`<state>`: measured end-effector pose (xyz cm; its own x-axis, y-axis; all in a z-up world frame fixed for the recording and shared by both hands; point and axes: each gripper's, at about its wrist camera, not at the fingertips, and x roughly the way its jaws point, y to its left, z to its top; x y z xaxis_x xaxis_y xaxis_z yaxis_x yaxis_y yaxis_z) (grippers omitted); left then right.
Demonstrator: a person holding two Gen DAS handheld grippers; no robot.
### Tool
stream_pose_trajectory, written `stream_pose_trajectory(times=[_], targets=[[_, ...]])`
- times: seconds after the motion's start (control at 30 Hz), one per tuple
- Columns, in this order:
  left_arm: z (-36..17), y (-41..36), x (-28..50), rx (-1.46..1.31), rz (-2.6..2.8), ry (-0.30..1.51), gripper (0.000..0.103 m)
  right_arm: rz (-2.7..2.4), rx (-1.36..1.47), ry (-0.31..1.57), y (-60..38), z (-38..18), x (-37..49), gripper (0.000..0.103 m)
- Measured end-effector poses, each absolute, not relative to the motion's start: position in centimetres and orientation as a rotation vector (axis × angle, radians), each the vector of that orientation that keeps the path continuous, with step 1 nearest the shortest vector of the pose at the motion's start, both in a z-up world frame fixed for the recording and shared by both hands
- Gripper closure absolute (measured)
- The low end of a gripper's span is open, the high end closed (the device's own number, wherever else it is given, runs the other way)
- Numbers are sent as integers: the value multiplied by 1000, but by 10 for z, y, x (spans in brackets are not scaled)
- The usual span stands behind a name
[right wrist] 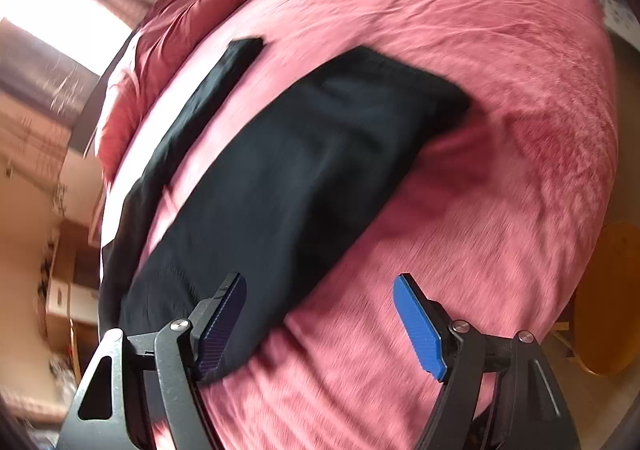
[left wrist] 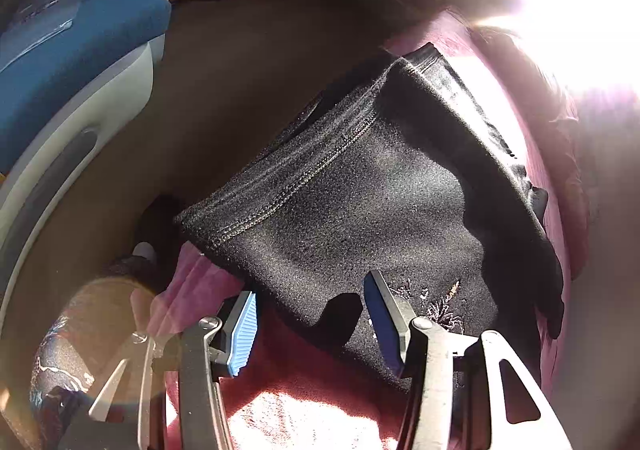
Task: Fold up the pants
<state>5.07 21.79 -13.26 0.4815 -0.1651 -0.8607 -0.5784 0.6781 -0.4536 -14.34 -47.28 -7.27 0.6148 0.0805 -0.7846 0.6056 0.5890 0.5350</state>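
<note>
Black knit, soft and light: the pants point(left wrist: 360, 186) are lying spread on the red bed point(right wrist: 500, 130), one end reaching the bed's edge in the left wrist view. The left gripper point(left wrist: 310, 324) is hanging over a stitched hem, fingers point(left wrist: 242, 330) apart, fabric between them but not pinched. The cloth is likely limp and will sag; the seamed edge looks the firmest hold. The right gripper point(right wrist: 320, 324) is straddling a leg's border, fingers apart, gripping nothing.

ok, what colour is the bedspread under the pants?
Pinkish red, plain. The bedspread shows best in the right wrist view, with the black pants lying on it.
</note>
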Motion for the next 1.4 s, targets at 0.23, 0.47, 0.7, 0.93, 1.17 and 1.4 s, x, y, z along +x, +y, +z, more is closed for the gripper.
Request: stream_pose_trajectory(times=[0.23,0.47,0.7,0.93,1.17,1.4], targets=[[-133,224,53,-792,325,1065,88,-421,1008,856,-508,-96,-104,54],[-103,220,52,-726,304,1009,96,-420,869,858,-510,-65,-84,89],[-57,213,30,-702,242,930,97,-440,758,822,-510,-24,-98,90],[-53,203,-10,-700,223,967,97,-522,716,835,-530,-19,-132,90],[-81,181,-32,-615,235,1132,97,-614,705,940,-547,-58,-156,91],[-69,207,-30,-619,312,1168,77,-646,766,936,-554,-62,-173,54]])
